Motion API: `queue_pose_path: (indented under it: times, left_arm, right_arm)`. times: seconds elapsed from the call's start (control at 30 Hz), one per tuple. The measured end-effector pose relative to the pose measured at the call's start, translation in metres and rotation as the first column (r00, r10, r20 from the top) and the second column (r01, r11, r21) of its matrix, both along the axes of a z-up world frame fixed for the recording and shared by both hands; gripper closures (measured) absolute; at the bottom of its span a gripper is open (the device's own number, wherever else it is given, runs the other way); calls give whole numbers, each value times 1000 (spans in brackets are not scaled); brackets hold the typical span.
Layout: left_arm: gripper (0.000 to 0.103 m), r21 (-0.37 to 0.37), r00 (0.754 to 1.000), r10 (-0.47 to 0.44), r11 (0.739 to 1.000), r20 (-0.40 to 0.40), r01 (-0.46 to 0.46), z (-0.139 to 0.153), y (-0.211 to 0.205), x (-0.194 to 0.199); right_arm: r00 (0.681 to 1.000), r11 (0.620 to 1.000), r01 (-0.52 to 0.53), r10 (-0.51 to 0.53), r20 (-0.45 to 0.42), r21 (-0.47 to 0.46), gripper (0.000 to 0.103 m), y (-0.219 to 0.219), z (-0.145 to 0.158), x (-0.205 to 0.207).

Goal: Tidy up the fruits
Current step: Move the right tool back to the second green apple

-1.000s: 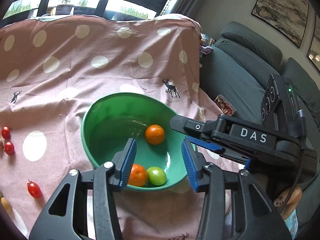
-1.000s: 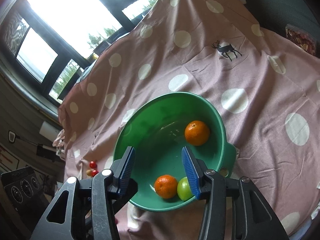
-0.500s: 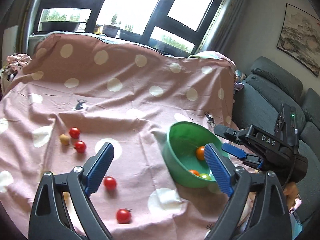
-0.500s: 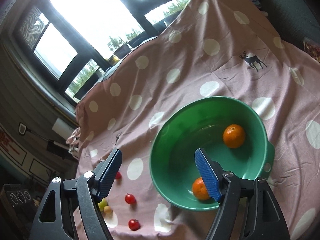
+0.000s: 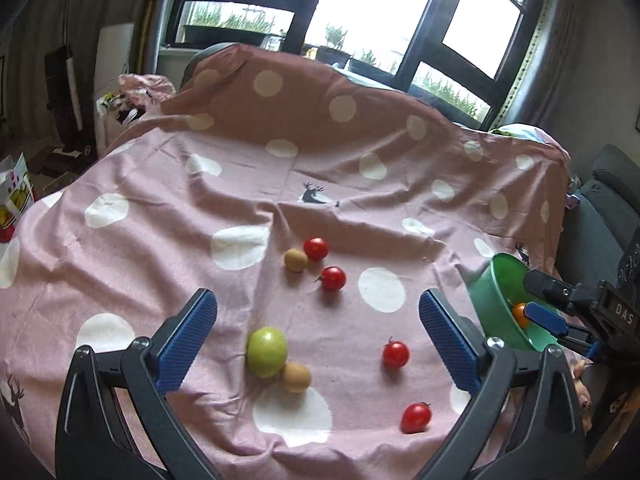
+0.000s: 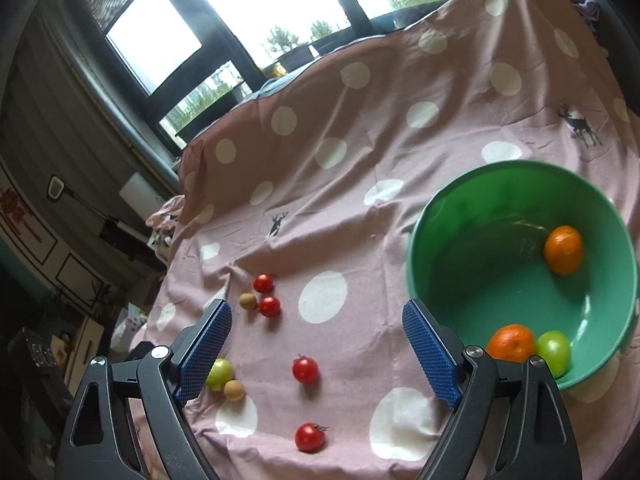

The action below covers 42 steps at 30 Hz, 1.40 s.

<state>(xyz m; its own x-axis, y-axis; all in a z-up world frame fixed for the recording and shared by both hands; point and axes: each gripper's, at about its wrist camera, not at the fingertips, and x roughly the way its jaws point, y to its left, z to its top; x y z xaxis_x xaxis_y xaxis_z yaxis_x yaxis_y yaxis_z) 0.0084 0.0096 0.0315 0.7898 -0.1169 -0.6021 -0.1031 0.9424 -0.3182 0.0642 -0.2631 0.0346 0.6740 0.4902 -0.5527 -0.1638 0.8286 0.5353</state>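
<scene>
Swinging away from the green bowl [image 6: 516,184], both grippers, left [image 5: 318,340] and right [image 6: 316,344], have just opened their jaws wide, empty, facing loose tomatoes [image 5: 396,354].

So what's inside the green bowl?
The green bowl holds two oranges, one at the far side and one at the near rim beside a green fruit. The gripper's finger hides the bowl's nearest edge.

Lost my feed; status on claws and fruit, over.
Left claw and right claw open, empty, jaws just widened. Three fruits in green bowl; green fruit loose on cloth. Nothing blocking.
</scene>
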Motion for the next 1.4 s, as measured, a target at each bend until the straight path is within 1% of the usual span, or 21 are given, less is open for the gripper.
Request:
queue_pose_path:
  times: [0.07, 0.13, 0.27, 0.37, 0.43, 0.47, 0.53, 0.6, 0.7, 0.73, 0.77, 0.8, 0.83, 0.87, 0.97, 1.03, 1.1, 1.2, 1.27, 1.4]
  left_arm:
    - [2, -27, 999, 32, 999, -30, -33, -3, 11, 2]
    - [2, -60, 998, 55, 997, -20, -56, -3, 21, 0]
    - [2, -111, 998, 58, 992, -37, -62, -6, 31, -1]
    - [2, -116, 997, 70, 990, -45, -75, -5, 36, -2]
    - [3, -103, 995, 89, 990, -40, -92, -3, 39, -3]
    - [4, -90, 994, 100, 991, -37, -103, -2, 40, -4]
    - [7, -68, 994, 106, 992, -33, -108, -1, 42, -5]
    - [11, -72, 994, 102, 992, -37, -105, -2, 46, -5]
    - [19, -109, 994, 97, 989, -46, -102, -3, 52, -5]
    - [22, -128, 994, 95, 987, -49, -101, -2, 55, -6]
    - [27, -150, 994, 93, 984, -51, -100, -2, 58, -7]
    - [30, -171, 995, 87, 981, -47, -94, -1, 61, -8]
    - [30, -185, 996, 85, 979, -40, -91, 0, 63, -9]
    - [31, -187, 995, 90, 978, -35, -95, 1, 66, -10]
    - [39, -176, 992, 119, 976, -43, -125, 2, 70, -12]
    - [44, -212, 994, 103, 971, -44, -111, 1, 74, -12]
    - [53, -241, 995, 92, 966, -40, -99, 2, 77, -12]
    - [63, -213, 994, 101, 971, -33, -105, 5, 76, -14]
    - [65, -205, 995, 100, 973, -30, -104, 5, 75, -14]
    - [66, -221, 995, 95, 970, -27, -99, 4, 78, -14]
  right_arm:
    - [999, 1000, -29, 29, -13, -9, 16, 14, -7, 2]
    - [998, 998, -54, 53, -24, -22, 16, 27, -12, 4]
    - [994, 995, -98, 96, -54, -23, 16, 44, -24, 7]
    - [989, 992, -128, 126, -76, -17, 16, 54, -30, 7]
    - [984, 988, -152, 150, -91, -12, 16, 59, -32, 6]
    - [980, 986, -165, 163, -113, -12, 16, 62, -33, 6]
    - [974, 984, -180, 177, -140, -7, 16, 68, -33, 5]
    - [970, 979, -204, 204, -135, 12, 17, 76, -31, 3]
    - [961, 972, -234, 236, -145, 32, 22, 89, -29, 5]
    - [958, 971, -239, 240, -155, 28, 24, 95, -30, 6]
    - [956, 971, -238, 237, -171, 16, 26, 101, -31, 7]
    - [955, 973, -232, 228, -192, 4, 28, 106, -33, 8]
    - [952, 974, -227, 220, -213, -6, 34, 111, -35, 9]
    - [948, 973, -232, 224, -226, -8, 38, 116, -36, 9]
    - [934, 963, -270, 264, -239, 8, 38, 132, -39, 10]
    - [928, 958, -288, 280, -244, 6, 38, 141, -39, 10]
    - [925, 954, -301, 292, -244, 3, 38, 148, -38, 10]
    - [919, 949, -316, 308, -247, 11, 38, 154, -37, 10]
    - [916, 947, -320, 316, -249, 22, 38, 156, -37, 10]
    - [906, 940, -335, 339, -254, 61, 38, 156, -38, 9]
